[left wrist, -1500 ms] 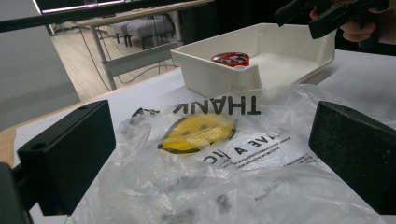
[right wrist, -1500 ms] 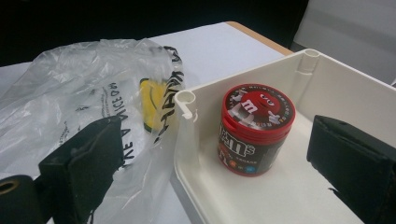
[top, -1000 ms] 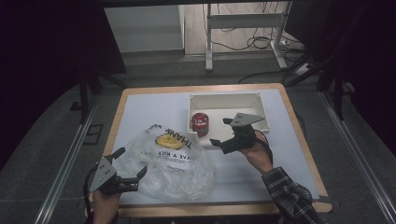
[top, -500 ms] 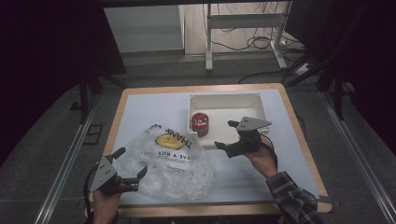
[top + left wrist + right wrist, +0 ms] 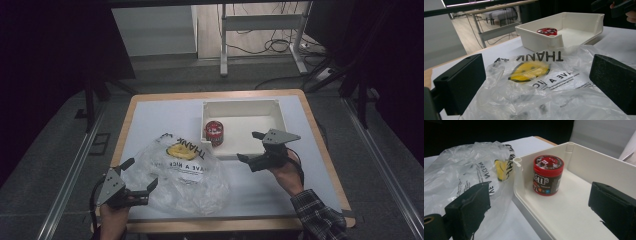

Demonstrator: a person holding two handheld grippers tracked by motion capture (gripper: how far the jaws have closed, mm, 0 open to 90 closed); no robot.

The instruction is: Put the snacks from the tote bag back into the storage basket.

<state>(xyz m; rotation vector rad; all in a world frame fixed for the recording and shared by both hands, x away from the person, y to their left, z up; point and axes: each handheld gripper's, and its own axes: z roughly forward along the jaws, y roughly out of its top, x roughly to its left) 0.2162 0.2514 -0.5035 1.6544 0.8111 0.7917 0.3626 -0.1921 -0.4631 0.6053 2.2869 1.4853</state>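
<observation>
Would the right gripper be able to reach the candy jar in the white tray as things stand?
Probably yes: the right gripper hangs open at the white tray's near edge, and the candy jar stands upright in a corner with nothing between.

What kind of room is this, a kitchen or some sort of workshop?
Probably a lab or workshop: a bare work table on a metal-framed stand, loose cables across the floor, and handheld grippers working over a white tray.

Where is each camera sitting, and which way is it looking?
High view: above the table's near side, looking forward and down; both forearms, left gripper and right gripper show.
Left gripper view: low over the plastic bag, facing the white tray; own jaws show.
Right gripper view: faces the candy jar in the tray; own jaws show.
All share bag, tray, jar.
</observation>
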